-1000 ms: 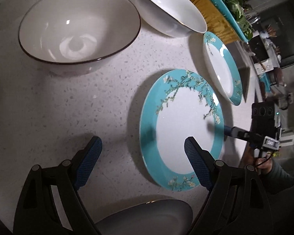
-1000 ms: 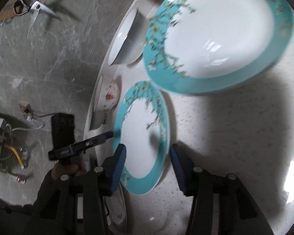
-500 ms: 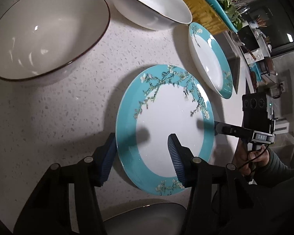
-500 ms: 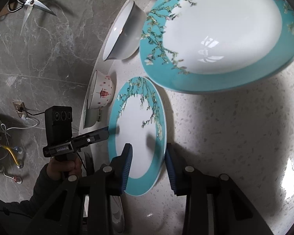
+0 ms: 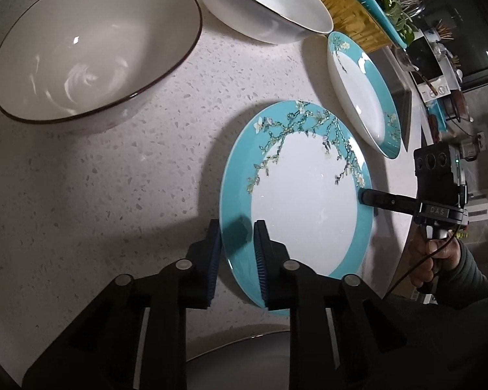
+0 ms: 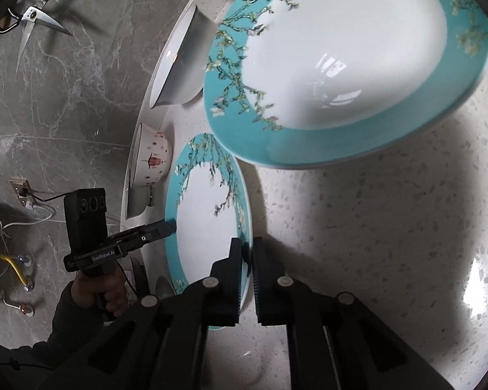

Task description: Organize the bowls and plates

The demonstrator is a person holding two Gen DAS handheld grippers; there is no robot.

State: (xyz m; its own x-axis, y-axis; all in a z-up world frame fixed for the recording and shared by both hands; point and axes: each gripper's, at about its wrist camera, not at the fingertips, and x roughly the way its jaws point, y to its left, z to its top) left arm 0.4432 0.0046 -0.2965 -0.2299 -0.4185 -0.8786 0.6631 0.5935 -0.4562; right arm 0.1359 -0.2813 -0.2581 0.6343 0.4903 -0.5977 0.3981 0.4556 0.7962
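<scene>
Now both grippers are pinching opposite rims of one teal-rimmed plate (image 5: 304, 201) on the speckled counter (image 5: 114, 178).

The left gripper (image 5: 237, 227) is clamping the plate's near rim, its jaws having just been closing with the teal band between them; the right gripper (image 6: 248, 250) is doing likewise on the far rim, jaws drawn nearly together on the thin edge (only the rim is showing between the pads). Beyond the left jaws a brown-rimmed bowl (image 5: 91, 48) is sitting well apart to their left, a white bowl (image 5: 266, 3) farther ahead. A second teal plate (image 6: 345, 65) is lying just ahead of the right jaws.
</scene>
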